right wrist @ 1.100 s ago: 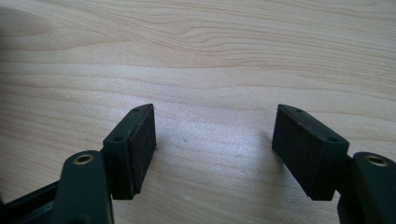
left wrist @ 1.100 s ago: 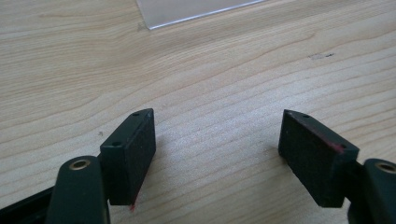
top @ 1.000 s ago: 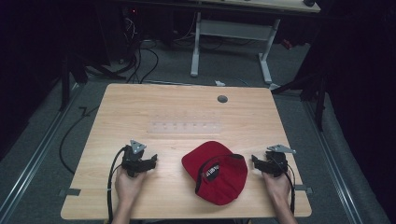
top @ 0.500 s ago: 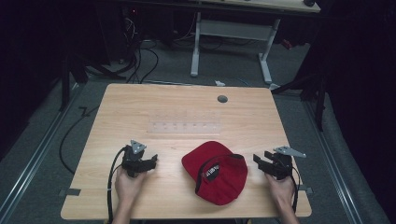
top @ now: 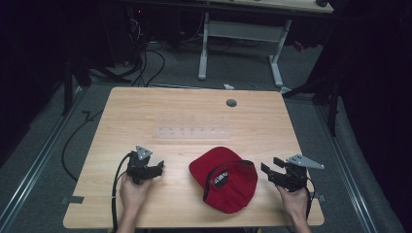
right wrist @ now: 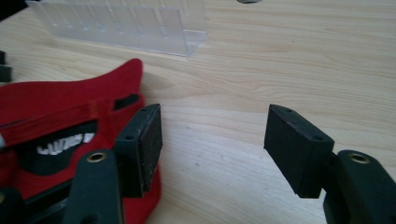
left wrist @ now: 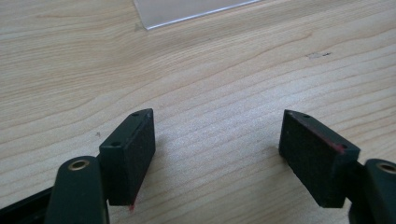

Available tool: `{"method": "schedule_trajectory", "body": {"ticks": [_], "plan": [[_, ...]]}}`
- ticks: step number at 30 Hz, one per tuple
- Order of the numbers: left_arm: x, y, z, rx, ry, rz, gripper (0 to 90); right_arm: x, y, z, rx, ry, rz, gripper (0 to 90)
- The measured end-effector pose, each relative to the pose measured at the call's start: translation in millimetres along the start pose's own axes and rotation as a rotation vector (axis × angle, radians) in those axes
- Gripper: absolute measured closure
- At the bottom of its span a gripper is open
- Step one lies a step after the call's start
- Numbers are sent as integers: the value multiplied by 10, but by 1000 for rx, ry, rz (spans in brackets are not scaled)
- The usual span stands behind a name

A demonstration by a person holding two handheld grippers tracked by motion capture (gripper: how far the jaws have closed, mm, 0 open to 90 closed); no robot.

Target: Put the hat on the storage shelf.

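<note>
Red cap (top: 224, 178) lying upside down on a wooden table (top: 145, 111), flanked by two released grippers.

Left gripper (top: 158, 166) rests on bare wood well left of the cap, jaws spread with nothing between them; right gripper (top: 266, 168) sits just beside the cap's right edge, jaws likewise apart and empty. White lettering inside the cap is too blurred to read. A clear plastic rack (top: 192, 131) lies beyond the cap.

Cap (top: 228, 178) on table (top: 194, 116), between both grippers
</note>
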State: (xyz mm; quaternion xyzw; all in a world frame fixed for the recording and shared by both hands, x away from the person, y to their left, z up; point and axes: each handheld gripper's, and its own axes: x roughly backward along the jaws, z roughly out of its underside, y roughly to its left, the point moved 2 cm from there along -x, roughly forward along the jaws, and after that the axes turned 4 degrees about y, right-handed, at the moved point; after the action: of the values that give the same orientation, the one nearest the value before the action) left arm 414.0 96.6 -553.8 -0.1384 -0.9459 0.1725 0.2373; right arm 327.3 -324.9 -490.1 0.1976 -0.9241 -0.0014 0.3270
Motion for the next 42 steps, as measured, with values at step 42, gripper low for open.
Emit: {"method": "schedule_trajectory", "body": {"ticks": [42], "plan": [[2,-3,1,-1,3,1,273,-586,373,-93,90,141,-145,296]]}}
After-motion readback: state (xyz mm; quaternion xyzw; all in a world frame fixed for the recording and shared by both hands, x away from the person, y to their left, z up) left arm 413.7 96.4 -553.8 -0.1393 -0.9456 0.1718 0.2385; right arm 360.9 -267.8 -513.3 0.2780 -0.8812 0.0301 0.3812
